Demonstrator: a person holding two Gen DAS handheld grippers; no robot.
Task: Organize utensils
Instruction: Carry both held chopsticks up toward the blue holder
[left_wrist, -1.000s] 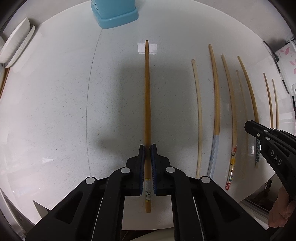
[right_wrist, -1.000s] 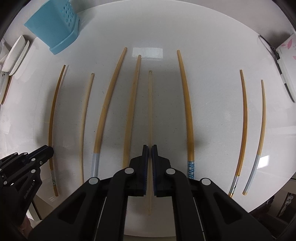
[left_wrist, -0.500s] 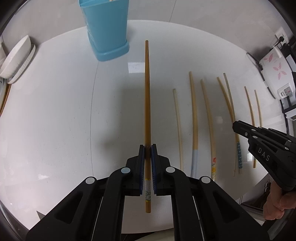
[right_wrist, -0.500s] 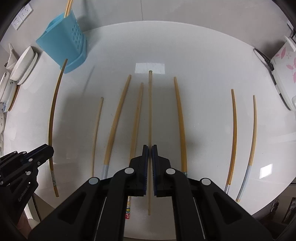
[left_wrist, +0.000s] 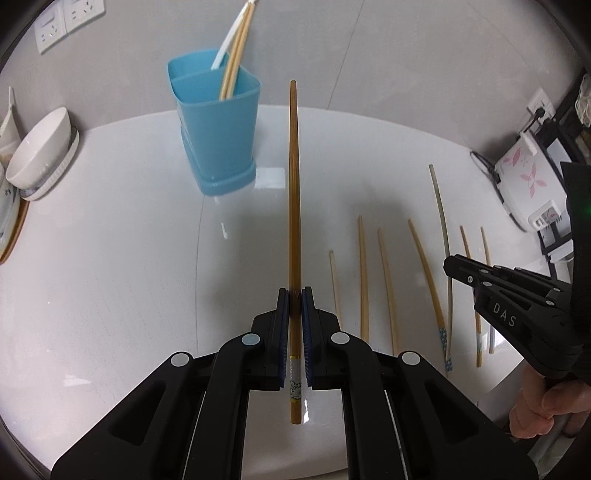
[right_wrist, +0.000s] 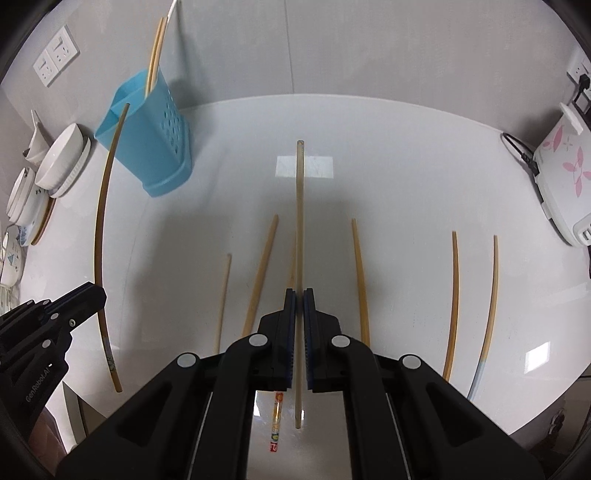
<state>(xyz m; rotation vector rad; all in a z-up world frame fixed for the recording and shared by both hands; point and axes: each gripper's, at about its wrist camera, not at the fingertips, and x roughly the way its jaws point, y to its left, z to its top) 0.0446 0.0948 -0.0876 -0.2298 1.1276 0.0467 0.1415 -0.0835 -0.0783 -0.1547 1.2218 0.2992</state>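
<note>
A white round table (left_wrist: 110, 295) stands against a grey wall with sockets (left_wrist: 66, 18) at upper left. At the table's left edge sit stacked bowls (left_wrist: 40, 151) on plates. Next, near the back, is a blue holder (left_wrist: 218, 129) with two compartments; three chopsticks (left_wrist: 236, 48) lean in the rear one.

The left gripper (left_wrist: 294, 295) is closed on a brown chopstick (left_wrist: 294, 184), pinched near its decorated end and lifted clear of the table, tip pointing away toward the wall just right of the holder.

To its right, loose chopsticks (right_wrist: 262, 273) lie in a rough row on the table, side by side and apart from one another; some carry patterned or grey ends.

The right gripper (right_wrist: 299, 295) is above that row, clamped on a pale chopstick (right_wrist: 300, 221), also off the surface and pointing away. In the left wrist view a hand (left_wrist: 546, 402) grips this tool's handle at the right edge.

Two more chopsticks (right_wrist: 454, 302) lie further right, parallel. At the far right edge stands a white cooker (right_wrist: 561, 173) with pink flowers, its cord running to a wall socket.
</note>
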